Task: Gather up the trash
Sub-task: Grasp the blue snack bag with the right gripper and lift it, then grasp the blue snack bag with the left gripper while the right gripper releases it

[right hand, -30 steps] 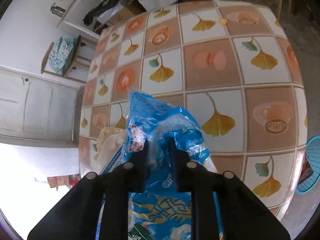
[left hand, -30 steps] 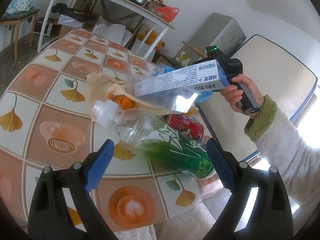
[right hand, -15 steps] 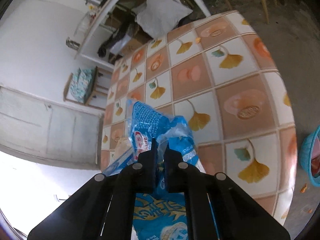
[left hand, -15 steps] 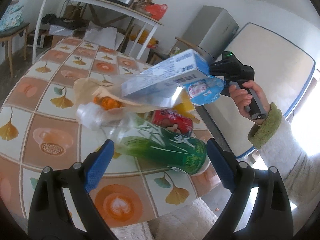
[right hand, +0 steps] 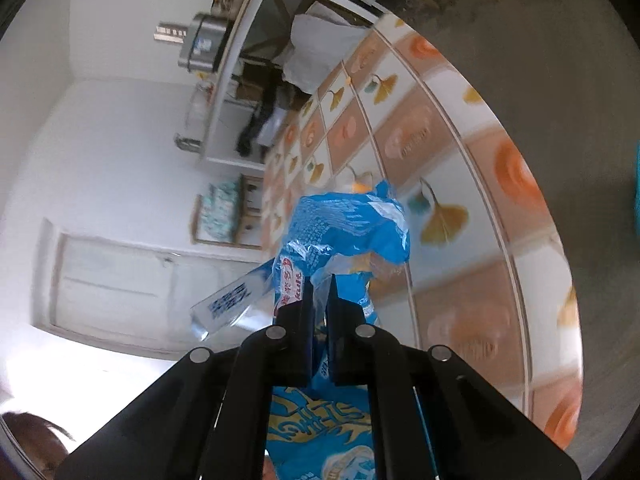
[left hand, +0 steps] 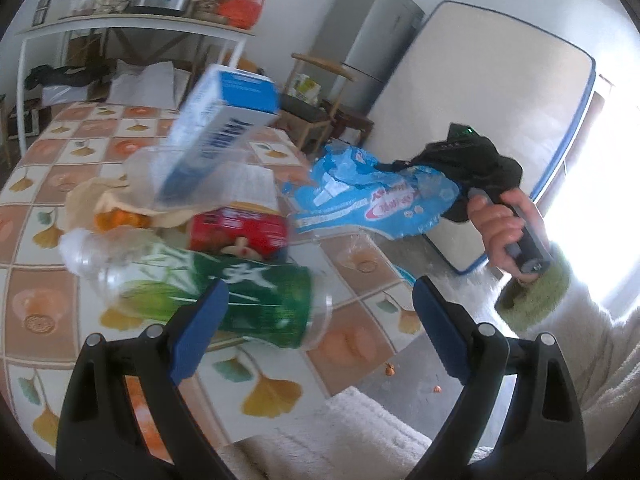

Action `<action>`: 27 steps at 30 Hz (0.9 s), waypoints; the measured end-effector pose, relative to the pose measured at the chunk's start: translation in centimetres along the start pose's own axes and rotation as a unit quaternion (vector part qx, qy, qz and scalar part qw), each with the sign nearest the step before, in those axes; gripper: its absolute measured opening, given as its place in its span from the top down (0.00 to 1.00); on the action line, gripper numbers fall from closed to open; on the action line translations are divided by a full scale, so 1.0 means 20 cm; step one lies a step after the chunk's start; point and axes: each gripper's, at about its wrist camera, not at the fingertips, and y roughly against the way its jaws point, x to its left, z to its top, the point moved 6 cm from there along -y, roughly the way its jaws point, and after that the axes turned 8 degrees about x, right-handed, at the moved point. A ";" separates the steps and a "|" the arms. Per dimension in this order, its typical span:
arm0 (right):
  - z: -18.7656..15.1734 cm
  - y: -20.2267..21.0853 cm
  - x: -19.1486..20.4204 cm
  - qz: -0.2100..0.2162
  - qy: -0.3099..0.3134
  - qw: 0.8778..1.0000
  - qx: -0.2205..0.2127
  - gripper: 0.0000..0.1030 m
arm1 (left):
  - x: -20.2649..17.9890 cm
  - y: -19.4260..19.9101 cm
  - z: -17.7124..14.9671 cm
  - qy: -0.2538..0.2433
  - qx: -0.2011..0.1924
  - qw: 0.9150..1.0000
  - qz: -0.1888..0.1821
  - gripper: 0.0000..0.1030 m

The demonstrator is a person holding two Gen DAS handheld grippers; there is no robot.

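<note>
Right wrist: right tool pinching crinkled blue plastic wrapper, now lifting clear of tiled desk; blue-white carton tumbling at eleven o'clock. Left tool gaping, empty, over green-labelled plastic bottle.

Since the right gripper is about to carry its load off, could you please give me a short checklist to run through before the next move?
1. Right gripper shut on the blue plastic wrapper: ok.
2. Wrapper lifted off the table: ok, it hangs above the edge.
3. Nothing else coming along: not ok, the blue-and-white carton is tilted in mid-air and motion-blurred; what holds it cannot be told.
4. Left gripper open: ok, with the green-labelled bottle ahead between its fingers, apart from them.
5. Red can behind the bottle, on the table: ok.
6. Bin position: cannot tell, only a teal edge shows.
</note>
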 end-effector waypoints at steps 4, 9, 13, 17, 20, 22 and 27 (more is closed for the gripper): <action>-0.15 0.08 -0.04 0.044 0.002 0.999 0.005 0.95 | -0.09 -0.03 0.01 -0.013 0.007 1.000 -0.008 0.13; -0.37 0.12 0.01 -0.004 0.069 0.997 0.044 0.95 | -0.23 0.02 0.03 -0.038 -0.005 0.997 -0.062 0.13; -0.57 0.04 0.09 -0.032 0.120 0.985 0.119 0.95 | -0.38 0.06 0.00 -0.099 -0.005 0.991 -0.088 0.13; -0.73 -0.06 0.22 0.002 0.160 0.969 0.186 0.95 | -0.52 0.04 -0.08 -0.164 0.014 0.983 -0.084 0.13; -0.80 -0.13 0.31 0.025 0.181 0.958 0.220 0.95 | -0.54 0.02 -0.14 -0.178 0.027 0.981 -0.073 0.13; -0.83 -0.19 0.35 0.043 0.185 0.952 0.241 0.95 | -0.52 0.03 -0.16 -0.169 0.031 0.983 -0.071 0.15; -0.84 -0.33 0.39 0.059 0.172 0.946 0.268 0.95 | -0.42 0.06 -0.18 -0.129 0.035 0.988 -0.077 0.50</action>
